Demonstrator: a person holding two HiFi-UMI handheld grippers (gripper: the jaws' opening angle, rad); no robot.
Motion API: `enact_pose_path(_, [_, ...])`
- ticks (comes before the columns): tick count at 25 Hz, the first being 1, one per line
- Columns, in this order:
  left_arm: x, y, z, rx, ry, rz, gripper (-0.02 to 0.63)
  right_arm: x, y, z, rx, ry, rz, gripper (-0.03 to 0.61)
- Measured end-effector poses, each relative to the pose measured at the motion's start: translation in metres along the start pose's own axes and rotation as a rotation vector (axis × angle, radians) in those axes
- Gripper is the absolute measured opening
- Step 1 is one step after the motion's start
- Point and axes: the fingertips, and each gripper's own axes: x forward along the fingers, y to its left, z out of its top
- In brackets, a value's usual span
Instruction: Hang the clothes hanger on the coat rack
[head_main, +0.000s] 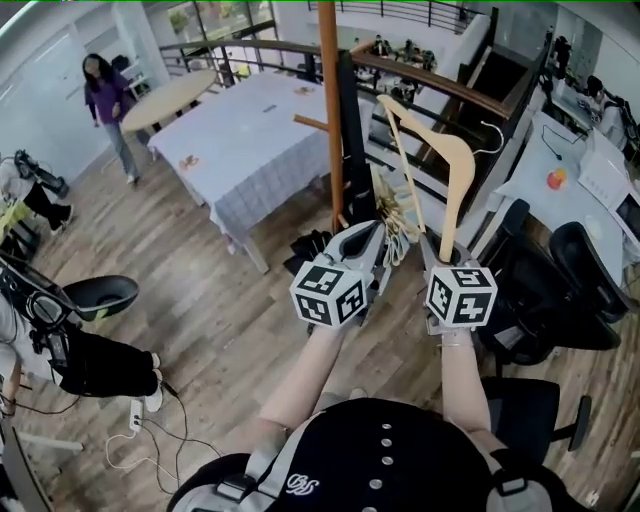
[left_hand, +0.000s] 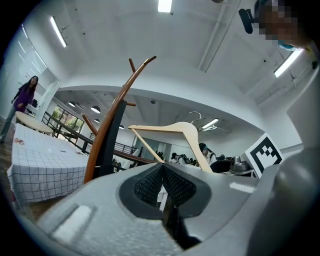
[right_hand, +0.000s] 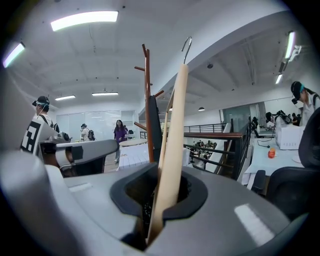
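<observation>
A pale wooden clothes hanger (head_main: 455, 165) with a metal hook stands up from my right gripper (head_main: 443, 258), which is shut on the lower end of one arm. In the right gripper view the hanger arm (right_hand: 172, 145) rises from between the jaws (right_hand: 157, 200). My left gripper (head_main: 378, 252) is beside it on the left with its pads together (left_hand: 162, 167); a thin pale sliver shows low between them, and I cannot tell what it is. The brown wooden coat rack (head_main: 330, 110) stands just ahead, left of the hanger. Its pegs (left_hand: 137, 67) reach above the hanger (left_hand: 175, 131).
A table with a checked cloth (head_main: 250, 150) and a round table (head_main: 170, 100) stand beyond the rack. A person in purple (head_main: 108, 100) walks at far left. A railing (head_main: 440, 85) runs behind the rack, with black office chairs (head_main: 570, 290) and desks to the right.
</observation>
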Motion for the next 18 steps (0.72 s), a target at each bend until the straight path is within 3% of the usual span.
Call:
enact_pose_path(8, [0.014, 0.020, 0.004, 0.000, -0.005, 0.009, -0.003, 0.028, -0.004, -0.005, 0.008, 0.026, 0.001, 0.040])
enact_pose_path(18, [0.047, 0.043, 0.027, 0.027, -0.018, -0.018, -0.003, 0.066, -0.016, 0.027, -0.009, -0.003, -0.027, 0.040])
